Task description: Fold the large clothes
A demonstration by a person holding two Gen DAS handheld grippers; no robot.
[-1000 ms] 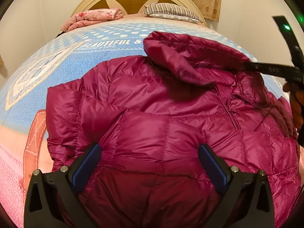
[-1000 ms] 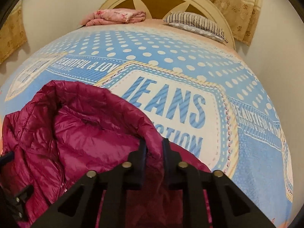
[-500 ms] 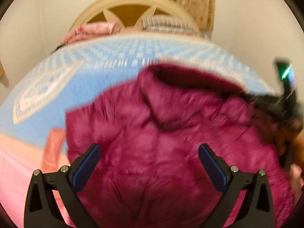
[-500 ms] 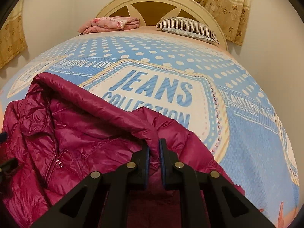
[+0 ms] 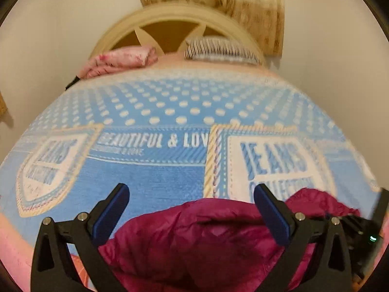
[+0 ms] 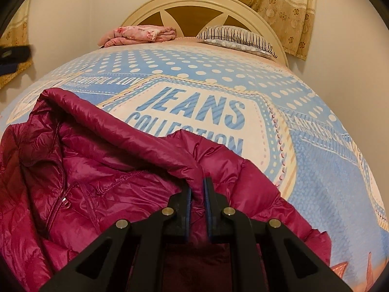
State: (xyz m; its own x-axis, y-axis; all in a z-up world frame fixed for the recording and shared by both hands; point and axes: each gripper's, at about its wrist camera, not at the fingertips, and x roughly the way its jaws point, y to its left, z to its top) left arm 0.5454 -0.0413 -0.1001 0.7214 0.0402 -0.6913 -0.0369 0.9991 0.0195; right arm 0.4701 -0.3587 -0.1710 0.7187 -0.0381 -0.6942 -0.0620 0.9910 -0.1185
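Near the bed's [image 6: 316, 112] foot edge, right gripper [image 6: 197, 194] clamped on jacket [image 6: 102, 170] hood for folding, left gripper [image 5: 192, 215] agape, holding nothing.

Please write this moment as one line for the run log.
left gripper: open, empty | right gripper: shut on jacket | jacket: on bed
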